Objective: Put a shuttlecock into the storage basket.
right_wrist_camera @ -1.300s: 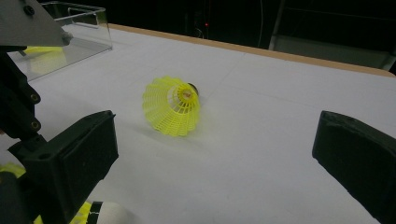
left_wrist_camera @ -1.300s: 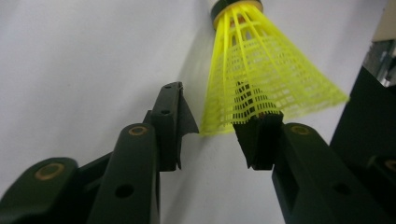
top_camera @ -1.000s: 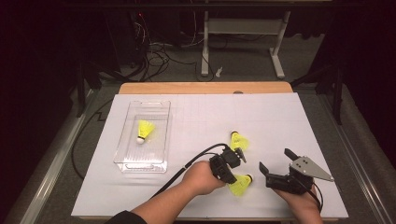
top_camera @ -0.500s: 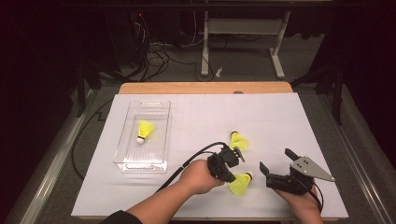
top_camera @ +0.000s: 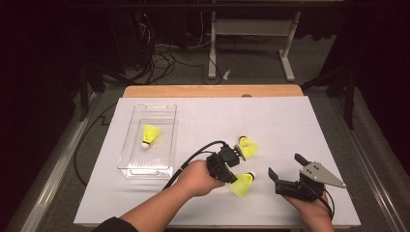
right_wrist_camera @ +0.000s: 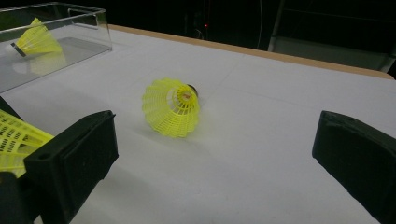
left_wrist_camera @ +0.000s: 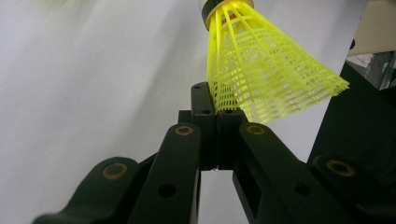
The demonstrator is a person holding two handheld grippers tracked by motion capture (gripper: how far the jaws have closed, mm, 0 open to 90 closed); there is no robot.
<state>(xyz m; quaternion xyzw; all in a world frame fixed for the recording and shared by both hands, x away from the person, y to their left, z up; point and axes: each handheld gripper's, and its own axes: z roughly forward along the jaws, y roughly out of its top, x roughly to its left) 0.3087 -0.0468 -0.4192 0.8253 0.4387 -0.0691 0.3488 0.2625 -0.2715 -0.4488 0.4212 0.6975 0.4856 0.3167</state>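
The left gripper (top_camera: 231, 170) has lifted slightly, clamped on a yellow shuttlecock's (top_camera: 241, 184) skirt edge, while the right gripper (top_camera: 286, 170) rests on the desk (top_camera: 280, 121), jaws apart.

One shuttlecock (top_camera: 150, 134) lies in the box (top_camera: 126, 145), left of two shuttlecocks (top_camera: 248, 147) on the table (top_camera: 290, 121).

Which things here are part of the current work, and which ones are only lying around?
Part of the work:
- left gripper, shut on the held shuttlecock
- shuttlecock on the table
- clear box with a shuttlecock inside
- right gripper, open

Lying around:
- cables on the floor
- white stand
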